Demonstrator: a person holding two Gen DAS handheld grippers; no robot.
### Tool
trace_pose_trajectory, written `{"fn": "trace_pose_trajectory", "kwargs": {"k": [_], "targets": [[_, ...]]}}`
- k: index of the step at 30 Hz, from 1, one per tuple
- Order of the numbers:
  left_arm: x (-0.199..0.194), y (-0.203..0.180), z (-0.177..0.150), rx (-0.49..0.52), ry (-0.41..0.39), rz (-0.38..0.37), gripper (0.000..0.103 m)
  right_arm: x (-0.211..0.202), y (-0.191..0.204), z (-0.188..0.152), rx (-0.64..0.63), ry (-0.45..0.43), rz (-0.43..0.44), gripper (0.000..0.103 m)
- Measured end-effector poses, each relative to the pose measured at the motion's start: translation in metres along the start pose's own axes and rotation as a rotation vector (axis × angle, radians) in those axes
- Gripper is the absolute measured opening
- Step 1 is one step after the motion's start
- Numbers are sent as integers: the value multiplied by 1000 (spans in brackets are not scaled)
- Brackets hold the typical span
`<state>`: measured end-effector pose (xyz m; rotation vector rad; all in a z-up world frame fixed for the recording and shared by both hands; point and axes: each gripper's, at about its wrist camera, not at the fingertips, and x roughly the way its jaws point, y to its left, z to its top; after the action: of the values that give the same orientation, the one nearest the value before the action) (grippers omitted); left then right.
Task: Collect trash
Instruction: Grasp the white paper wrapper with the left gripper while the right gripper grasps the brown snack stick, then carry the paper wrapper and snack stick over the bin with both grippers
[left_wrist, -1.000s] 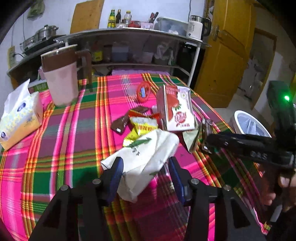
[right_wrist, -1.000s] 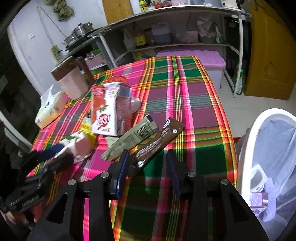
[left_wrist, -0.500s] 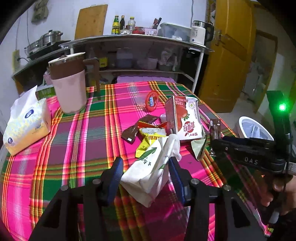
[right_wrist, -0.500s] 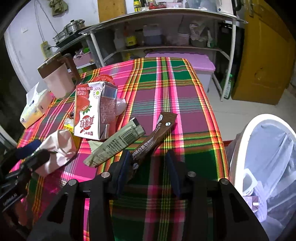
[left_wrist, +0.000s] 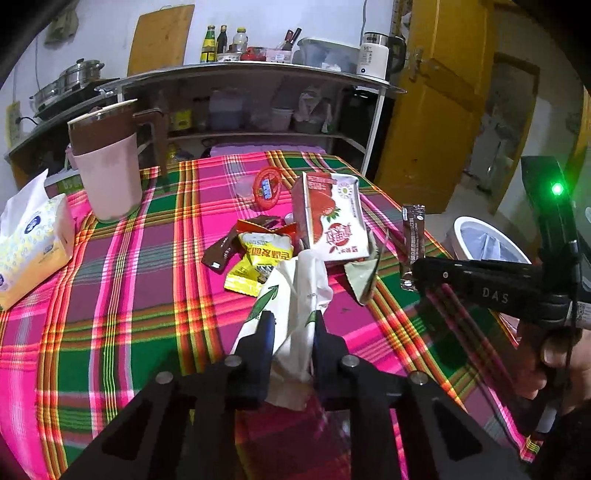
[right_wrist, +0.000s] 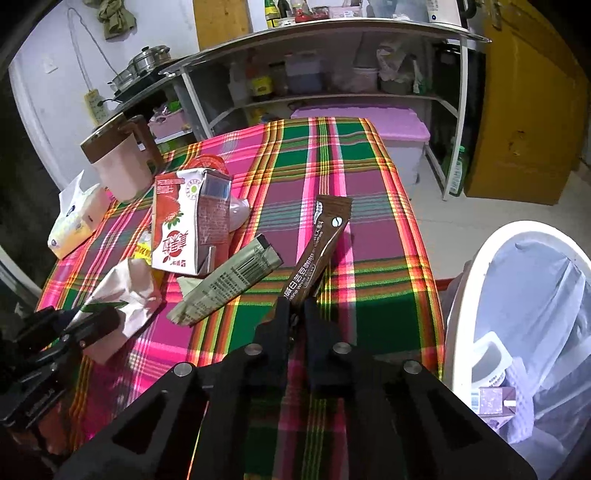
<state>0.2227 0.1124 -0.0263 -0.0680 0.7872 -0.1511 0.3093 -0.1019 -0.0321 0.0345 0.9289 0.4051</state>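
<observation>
Pinching a crumpled white paper bag (left_wrist: 295, 295) between my left gripper's (left_wrist: 291, 328) fingers, I am holding it above the plaid tablecloth (left_wrist: 147, 295). My right gripper (right_wrist: 297, 314) is clamping a brown coffee sachet (right_wrist: 319, 251); right of its fingers, the lined white bin (right_wrist: 476, 266) is standing.

- Left gripper (left_wrist: 292, 334): matte black, silver screws, dark blue pads.
- Right gripper (right_wrist: 297, 314): black; its body bears "DAS" lettering and a green light.
- Hand (left_wrist: 554, 365): bare skin.
</observation>
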Motion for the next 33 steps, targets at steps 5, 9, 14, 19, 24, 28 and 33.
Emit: {"fn": "trace_pose_trajectory", "kwargs": {"k": [5,9,14,19,24,28,33], "targets": [[-10,-7,-6,-39,-16,-5,19,-10,-3,-6,0,-7,21,6],[-20,-12,-12,-69,-28,-2,19,-22,-6,-13,6,-15,45,6],[-32,-18,-17,-111,-46,4,19,-42,-9,-22,3,-33,63,6],[-44,-30,-22,-133,-64,7,19,-65,-12,-33,-10,-48,86,6],[-57,-46,-26,-136,-78,9,19,-88,-15,-46,-24,-62,106,6],[-67,-62,-30,-133,-86,-1,19,-103,-19,-55,-27,-72,112,6],[-77,-81,-32,-116,-97,-26,19,-119,-25,-63,-24,-91,110,6]]}}
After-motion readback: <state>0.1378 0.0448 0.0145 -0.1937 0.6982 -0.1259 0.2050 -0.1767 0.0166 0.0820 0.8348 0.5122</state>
